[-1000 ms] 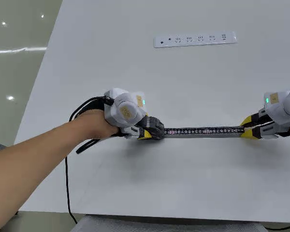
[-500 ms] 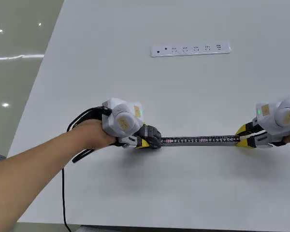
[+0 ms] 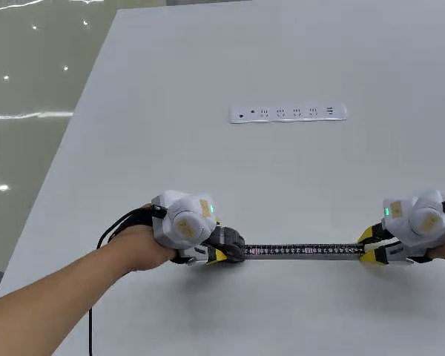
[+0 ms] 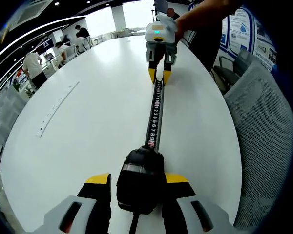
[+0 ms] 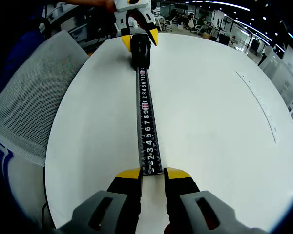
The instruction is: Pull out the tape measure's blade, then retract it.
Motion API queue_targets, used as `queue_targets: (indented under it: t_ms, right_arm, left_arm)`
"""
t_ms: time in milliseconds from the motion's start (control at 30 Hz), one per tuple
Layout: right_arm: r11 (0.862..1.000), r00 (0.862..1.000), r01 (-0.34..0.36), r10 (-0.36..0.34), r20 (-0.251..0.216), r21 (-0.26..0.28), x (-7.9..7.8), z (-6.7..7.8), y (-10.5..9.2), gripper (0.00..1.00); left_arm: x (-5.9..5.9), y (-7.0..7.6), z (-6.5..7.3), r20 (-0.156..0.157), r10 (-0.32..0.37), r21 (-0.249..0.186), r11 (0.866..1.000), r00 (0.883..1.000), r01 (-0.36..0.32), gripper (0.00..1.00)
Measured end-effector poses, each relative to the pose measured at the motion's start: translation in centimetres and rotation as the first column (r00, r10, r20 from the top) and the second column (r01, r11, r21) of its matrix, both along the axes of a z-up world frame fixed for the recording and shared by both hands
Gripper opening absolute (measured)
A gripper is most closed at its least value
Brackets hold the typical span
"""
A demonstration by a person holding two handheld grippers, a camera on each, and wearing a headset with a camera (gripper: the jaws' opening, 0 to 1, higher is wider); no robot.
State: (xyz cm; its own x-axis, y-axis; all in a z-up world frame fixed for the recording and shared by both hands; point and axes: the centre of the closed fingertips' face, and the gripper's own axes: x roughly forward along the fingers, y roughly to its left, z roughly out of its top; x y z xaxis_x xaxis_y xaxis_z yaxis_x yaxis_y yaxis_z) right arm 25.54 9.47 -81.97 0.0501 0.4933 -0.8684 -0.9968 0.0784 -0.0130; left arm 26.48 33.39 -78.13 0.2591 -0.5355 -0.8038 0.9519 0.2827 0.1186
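The black tape measure case [image 3: 228, 244] rests on the white table [image 3: 208, 148], with my left gripper [image 3: 216, 254] shut on it. In the left gripper view the case [image 4: 140, 180] sits between the yellow-tipped jaws of the left gripper [image 4: 138, 178]. The blade [image 3: 304, 251] lies drawn out flat to the right, numbers up. My right gripper [image 3: 366, 247] is shut on the blade's end. In the right gripper view the blade [image 5: 147, 117] runs from my right gripper [image 5: 153, 174] to the case [image 5: 140, 48].
A white power strip [image 3: 288, 113] lies farther back on the table. The table's left edge borders a glossy floor [image 3: 30, 111]. A grey mesh chair [image 4: 266, 146] stands at the near edge. People stand far off in the room [image 4: 31, 63].
The head camera has tilted, so the whole scene sits lower in the picture. Both grippers keep their hold, and the drawn-out length of blade looks about the same.
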Motion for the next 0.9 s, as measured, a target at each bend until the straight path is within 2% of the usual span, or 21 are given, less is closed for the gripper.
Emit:
queue_targets:
  t_ms: [333, 633, 800, 833, 867, 900]
  right_arm:
    - [0.999, 0.999, 0.051, -0.051, -0.001, -0.010, 0.4, -0.3, 0.0, 0.22]
    - [0.991, 0.991, 0.133, -0.133, -0.020, 0.009, 0.1, -0.3, 0.0, 0.27]
    - [0.973, 0.974, 0.226, -0.224, -0.034, 0.055, 0.0, 0.4, -0.1, 0.28]
    - [0.964, 0.966, 0.257, -0.255, -0.040, 0.062, 0.0, 0.6, 0.0, 0.29]
    - [0.951, 0.953, 0.302, -0.298, -0.053, 0.072, -0.1, 0.8, 0.0, 0.31]
    - [0.950, 0.953, 0.301, -0.298, -0.053, 0.079, -0.2, 1.0, 0.0, 0.33]
  left_arm:
    - [0.4, 1.0, 1.0, 0.012, 0.092, -0.022, 0.996, 0.996, -0.091, 0.47]
    - [0.1, 1.9, 1.5, 0.009, 0.190, -0.062, 0.980, 0.982, -0.189, 0.52]
    - [-0.2, 2.4, 1.8, 0.000, 0.253, -0.094, 0.963, 0.968, -0.252, 0.55]
    - [-0.3, 2.4, 1.8, -0.006, 0.264, -0.101, 0.960, 0.965, -0.263, 0.56]
    - [-0.4, 2.5, 1.8, -0.010, 0.274, -0.105, 0.956, 0.962, -0.273, 0.57]
    - [-0.5, 2.6, 1.9, -0.011, 0.282, -0.108, 0.953, 0.959, -0.282, 0.58]
